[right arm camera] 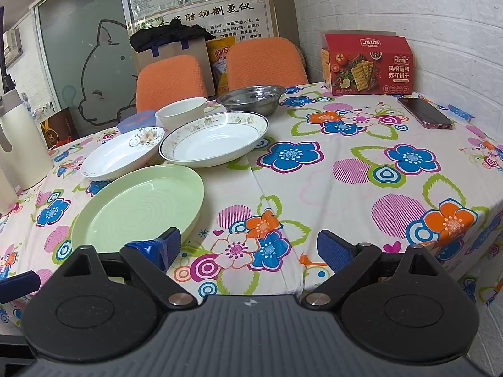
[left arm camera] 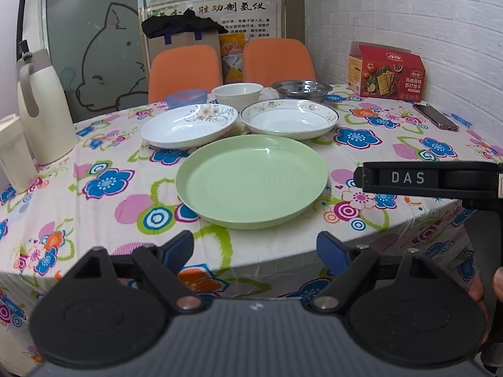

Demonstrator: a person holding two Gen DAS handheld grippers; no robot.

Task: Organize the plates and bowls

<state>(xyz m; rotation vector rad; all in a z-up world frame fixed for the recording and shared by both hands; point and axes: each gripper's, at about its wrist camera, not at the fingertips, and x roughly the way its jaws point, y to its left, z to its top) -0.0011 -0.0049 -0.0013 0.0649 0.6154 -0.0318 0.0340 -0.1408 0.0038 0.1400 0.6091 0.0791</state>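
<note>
A green plate (left arm camera: 251, 179) (right arm camera: 140, 204) lies near the table's front edge. Behind it lie a white floral plate (left arm camera: 188, 125) (right arm camera: 122, 152) on the left and a gold-rimmed plate (left arm camera: 289, 119) (right arm camera: 213, 139) on the right. Further back stand a blue bowl (left arm camera: 186, 98) (right arm camera: 136, 121), a white bowl (left arm camera: 237, 93) (right arm camera: 180, 111) and a steel bowl (left arm camera: 301, 89) (right arm camera: 251, 95). My left gripper (left arm camera: 254, 249) is open and empty, just before the green plate. My right gripper (right arm camera: 248, 248) is open and empty, to the right of the green plate; its body shows in the left wrist view (left arm camera: 424, 177).
A floral cloth (right arm camera: 345, 172) covers the table. A cream thermos (left arm camera: 41, 110) stands at the left, a red cracker box (right arm camera: 367, 64) and a phone (right arm camera: 426, 113) at the back right. Two orange chairs (left arm camera: 185, 69) stand behind the table. A white brick wall is at the right.
</note>
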